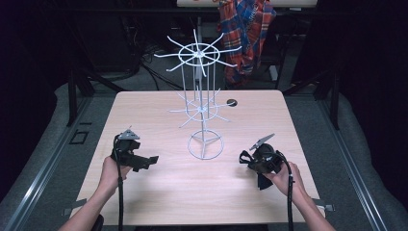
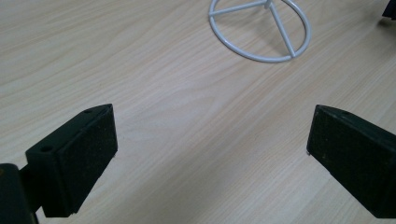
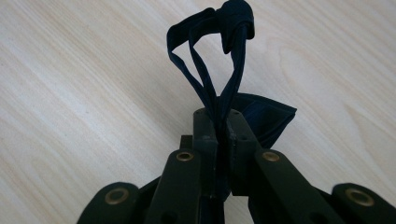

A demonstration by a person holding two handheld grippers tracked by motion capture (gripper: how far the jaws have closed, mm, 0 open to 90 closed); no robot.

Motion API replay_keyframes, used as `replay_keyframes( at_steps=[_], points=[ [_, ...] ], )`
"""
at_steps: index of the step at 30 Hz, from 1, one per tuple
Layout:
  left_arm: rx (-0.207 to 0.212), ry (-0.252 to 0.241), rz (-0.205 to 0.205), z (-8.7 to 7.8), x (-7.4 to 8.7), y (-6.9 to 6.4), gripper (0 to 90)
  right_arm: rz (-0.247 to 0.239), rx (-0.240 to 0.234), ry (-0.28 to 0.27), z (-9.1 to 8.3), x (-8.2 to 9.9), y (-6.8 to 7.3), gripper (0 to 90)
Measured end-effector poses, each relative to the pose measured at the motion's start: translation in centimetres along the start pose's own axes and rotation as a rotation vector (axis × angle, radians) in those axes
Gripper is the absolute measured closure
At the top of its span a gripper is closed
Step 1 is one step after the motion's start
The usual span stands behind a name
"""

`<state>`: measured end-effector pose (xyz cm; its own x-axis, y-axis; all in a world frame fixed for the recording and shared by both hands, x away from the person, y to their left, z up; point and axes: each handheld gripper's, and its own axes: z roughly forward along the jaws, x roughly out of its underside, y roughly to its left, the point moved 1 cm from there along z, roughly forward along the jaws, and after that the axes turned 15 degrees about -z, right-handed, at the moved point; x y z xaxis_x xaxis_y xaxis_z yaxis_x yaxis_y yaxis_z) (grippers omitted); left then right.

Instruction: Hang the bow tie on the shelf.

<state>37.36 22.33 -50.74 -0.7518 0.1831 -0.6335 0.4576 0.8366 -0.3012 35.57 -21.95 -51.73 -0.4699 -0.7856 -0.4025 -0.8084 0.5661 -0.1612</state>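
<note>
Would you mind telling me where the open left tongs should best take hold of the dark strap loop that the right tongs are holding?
Probably the rounded top of the strap loop, which stands free above the shut right tongs. There the bands spread apart over bare table. The left tongs are wide open, so bring them in level from the rack's side, one pad on each face.

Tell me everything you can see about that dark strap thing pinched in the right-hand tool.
The dark strap looks like navy fabric webbing, limp and thin. The right gripper is shut on it, and it rises from the jaws as a loop gathered by a folded band on top. A wider flap sticks out behind the jaws. It hangs above the wooden table.
</note>
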Motion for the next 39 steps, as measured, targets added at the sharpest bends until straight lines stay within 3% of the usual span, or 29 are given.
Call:
replay_keyframes(
  at_steps=[6, 17, 25, 28, 39],
  points=[
    [0.000, 0.002, 0.000, 0.0, 0.0, 0.0, 1.9, 0.018, 0.003, -0.063, -0.8, -0.2, 0.1, 85.0],
    [0.002, 0.009, 0.000, 0.1, 0.0, -0.1, 2.1, 0.046, 0.067, -0.182, -2.4, -0.3, -0.3, 85.0],
    [0.001, 0.008, 0.000, 0.1, 0.0, -0.1, 2.1, 0.061, 0.080, -0.217, -2.9, -0.5, -0.3, 84.9],
    [0.000, 0.002, -0.002, 0.1, 0.0, -0.1, 2.6, 0.052, 0.061, -0.205, -2.7, -0.7, -0.2, 84.9],
    [-0.003, 0.004, -0.001, 0.0, 0.0, -0.1, 2.6, 0.035, 0.068, -0.231, -3.5, -1.3, 0.3, 84.9]
  ],
)
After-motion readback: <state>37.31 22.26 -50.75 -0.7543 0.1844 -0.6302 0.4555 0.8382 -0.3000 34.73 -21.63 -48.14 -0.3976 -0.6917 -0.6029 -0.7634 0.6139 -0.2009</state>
